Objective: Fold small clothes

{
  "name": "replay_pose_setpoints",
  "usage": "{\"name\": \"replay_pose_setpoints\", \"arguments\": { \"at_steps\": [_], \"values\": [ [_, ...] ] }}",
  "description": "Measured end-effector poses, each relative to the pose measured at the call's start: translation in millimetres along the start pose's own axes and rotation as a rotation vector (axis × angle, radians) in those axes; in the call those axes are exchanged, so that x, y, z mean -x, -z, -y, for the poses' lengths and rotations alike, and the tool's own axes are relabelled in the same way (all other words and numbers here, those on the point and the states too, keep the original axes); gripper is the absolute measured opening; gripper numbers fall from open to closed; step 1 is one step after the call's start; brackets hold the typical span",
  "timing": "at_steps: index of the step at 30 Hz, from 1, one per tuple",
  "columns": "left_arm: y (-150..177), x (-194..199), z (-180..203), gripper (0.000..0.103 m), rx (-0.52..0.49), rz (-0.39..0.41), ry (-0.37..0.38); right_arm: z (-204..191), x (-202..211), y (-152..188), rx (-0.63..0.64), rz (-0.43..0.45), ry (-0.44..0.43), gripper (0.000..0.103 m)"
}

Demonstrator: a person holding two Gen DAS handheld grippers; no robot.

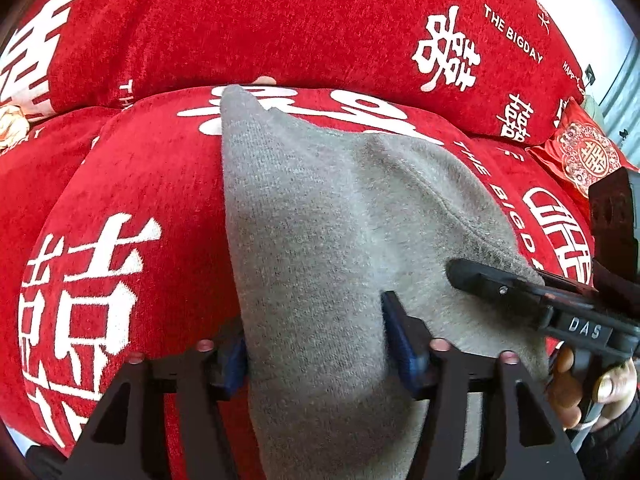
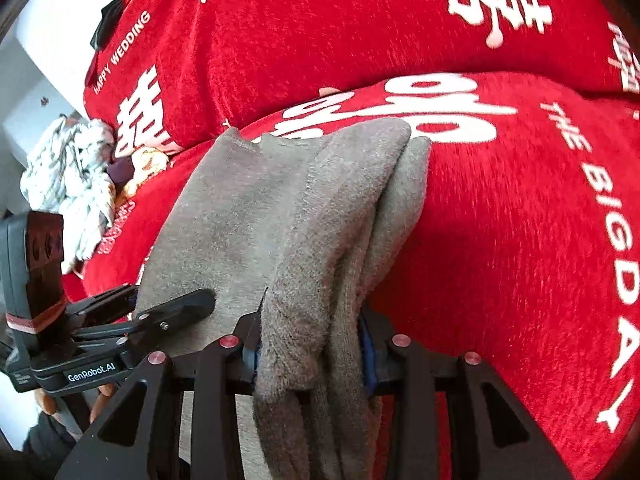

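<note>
Clamping the gray garment [image 1: 320, 220], left gripper [image 1: 316, 344] and right gripper [image 2: 310, 344] sit side by side.

A home living room: red wedding-print sofa cover [image 1: 280, 32], matching cushion [image 1: 588, 156] at right, crumpled laundry [image 2: 68, 168] at left.

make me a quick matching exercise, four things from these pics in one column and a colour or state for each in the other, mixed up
Things:
1. grey socks
2. sofa cover
3. left gripper
4. crumpled cloth

Colour or state:
A. red with white lettering
B. white patterned, lying at the sofa's edge
C. grey knit, held from both sides
D. shut on the fabric

Pairs: 1-C, 2-A, 3-D, 4-B
</note>
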State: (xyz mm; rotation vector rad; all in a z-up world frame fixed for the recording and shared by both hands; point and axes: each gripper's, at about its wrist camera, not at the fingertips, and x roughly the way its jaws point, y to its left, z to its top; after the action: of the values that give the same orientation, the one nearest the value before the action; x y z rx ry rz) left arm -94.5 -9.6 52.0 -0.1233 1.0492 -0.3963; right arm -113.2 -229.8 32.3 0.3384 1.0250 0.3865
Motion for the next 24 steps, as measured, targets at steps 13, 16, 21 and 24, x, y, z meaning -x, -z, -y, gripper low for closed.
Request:
{"name": "replay_pose_setpoints", "arguments": {
  "at_steps": [13, 16, 21, 24],
  "values": [
    [10, 47, 3, 0.077, -0.014, 0.069, -0.145, -37, 52, 14, 0.164, 0.084, 0.092, 0.060],
    [14, 57, -3, 0.077, 0.011, 0.091, -0.189, -68, 66, 28, 0.318, 0.115, 0.082, 0.064],
    [23, 48, -18, 0.077, 0.059, 0.056, -0.201, -76, 49, 47, 0.377, 0.050, 0.039, 0.065],
    [28, 42, -21, 0.086, 0.059, 0.046, -0.221, -54, 31, 52, 0.303, -0.007, 0.043, 0.064]
  ]
}}
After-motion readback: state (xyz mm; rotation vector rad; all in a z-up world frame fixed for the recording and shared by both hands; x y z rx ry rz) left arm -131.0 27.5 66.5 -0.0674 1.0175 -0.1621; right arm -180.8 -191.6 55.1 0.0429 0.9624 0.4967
